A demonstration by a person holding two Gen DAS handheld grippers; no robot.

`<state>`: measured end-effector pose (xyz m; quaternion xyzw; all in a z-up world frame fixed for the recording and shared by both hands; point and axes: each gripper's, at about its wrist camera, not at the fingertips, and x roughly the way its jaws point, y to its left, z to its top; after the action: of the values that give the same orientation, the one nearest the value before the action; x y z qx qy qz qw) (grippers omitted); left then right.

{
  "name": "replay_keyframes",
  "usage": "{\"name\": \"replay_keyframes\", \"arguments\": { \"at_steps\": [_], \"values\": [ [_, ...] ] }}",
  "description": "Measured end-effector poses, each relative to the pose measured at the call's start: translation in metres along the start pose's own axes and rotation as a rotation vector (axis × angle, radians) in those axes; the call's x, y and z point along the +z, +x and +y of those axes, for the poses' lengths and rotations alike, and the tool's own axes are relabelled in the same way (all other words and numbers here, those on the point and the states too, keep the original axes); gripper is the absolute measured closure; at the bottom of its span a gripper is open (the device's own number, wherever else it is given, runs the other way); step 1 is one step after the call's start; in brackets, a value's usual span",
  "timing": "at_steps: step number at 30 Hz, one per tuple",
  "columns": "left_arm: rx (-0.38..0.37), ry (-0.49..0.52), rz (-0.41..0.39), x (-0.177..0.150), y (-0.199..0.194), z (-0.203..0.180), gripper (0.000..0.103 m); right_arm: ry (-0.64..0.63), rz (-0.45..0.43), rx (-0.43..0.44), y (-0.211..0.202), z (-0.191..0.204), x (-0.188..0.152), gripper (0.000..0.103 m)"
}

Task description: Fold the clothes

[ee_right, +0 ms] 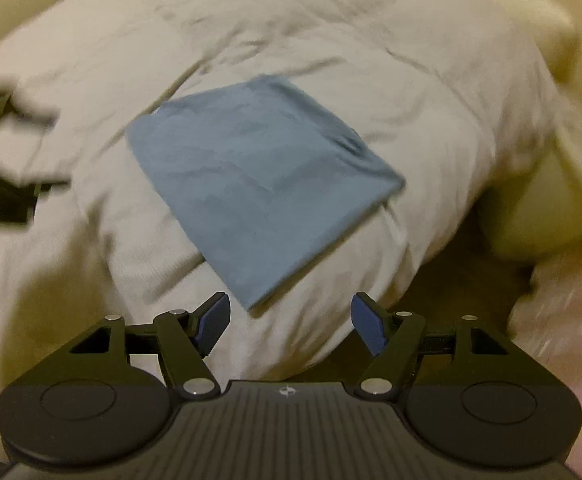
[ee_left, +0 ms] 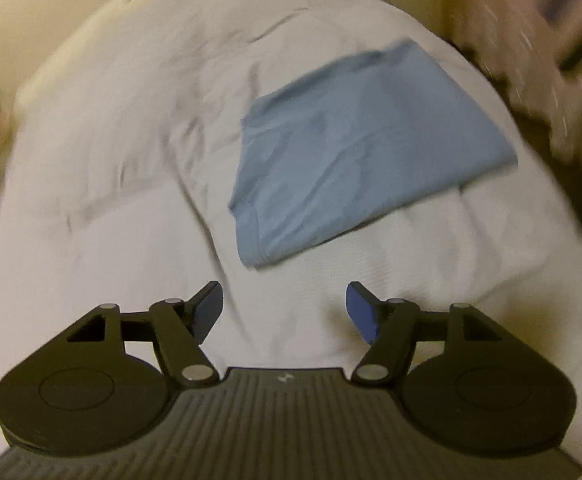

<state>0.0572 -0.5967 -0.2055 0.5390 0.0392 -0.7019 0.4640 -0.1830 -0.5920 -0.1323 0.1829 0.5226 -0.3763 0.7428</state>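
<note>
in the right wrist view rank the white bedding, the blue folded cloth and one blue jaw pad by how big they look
1. White bedding, fills most of the view.
2. Blue folded cloth, lying on the bedding.
3. Blue jaw pad, smallest, though it sits nearest the camera, which enlarges it.

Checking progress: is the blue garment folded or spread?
Folded: the blue garment lies as a compact, layered rectangle on the white bedding; neither gripper touches it.

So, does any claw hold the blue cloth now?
No. Left claw and right claw are open and empty; the blue cloth lies free.
</note>
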Motion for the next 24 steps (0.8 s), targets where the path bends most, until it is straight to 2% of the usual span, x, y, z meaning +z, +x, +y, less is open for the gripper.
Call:
{"name": "replay_keyframes", "arguments": {
  "at_steps": [5, 8, 12, 16, 19, 21, 22, 23, 24],
  "values": [
    [0.050, 0.359, -0.079, -0.005, 0.032, -0.025, 0.039, -0.338, -0.072, -0.084, 0.029, 0.057, -0.016, 0.032],
    [0.076, 0.516, -0.122, -0.015, 0.067, -0.036, 0.038, -0.447, -0.091, -0.153, 0.059, 0.084, -0.024, 0.034],
    [0.111, 0.718, -0.181, -0.027, 0.112, -0.050, 0.036, -0.528, -0.101, -0.213, 0.104, 0.107, -0.030, 0.039],
    [0.181, 0.802, -0.265, -0.030, 0.134, -0.046, 0.036, -0.527, -0.126, -0.252, 0.137, 0.112, -0.027, 0.049],
    [0.201, 0.809, -0.276, -0.025, 0.149, -0.034, 0.037, -0.550, -0.156, -0.318, 0.149, 0.106, -0.024, 0.052],
    [0.207, 0.810, -0.276, -0.022, 0.158, -0.028, 0.050, -0.566, -0.154, -0.335, 0.154, 0.099, -0.022, 0.060],
    [0.194, 0.798, -0.259, -0.019, 0.162, -0.025, 0.069, -0.573, -0.145, -0.327, 0.155, 0.094, -0.020, 0.063],
    [0.182, 0.788, -0.242, -0.017, 0.165, -0.023, 0.082, -0.579, -0.137, -0.319, 0.156, 0.089, -0.018, 0.070],
    [0.172, 0.786, -0.226, -0.015, 0.168, -0.022, 0.087, -0.585, -0.129, -0.311, 0.157, 0.084, -0.017, 0.089]
  ]
}}
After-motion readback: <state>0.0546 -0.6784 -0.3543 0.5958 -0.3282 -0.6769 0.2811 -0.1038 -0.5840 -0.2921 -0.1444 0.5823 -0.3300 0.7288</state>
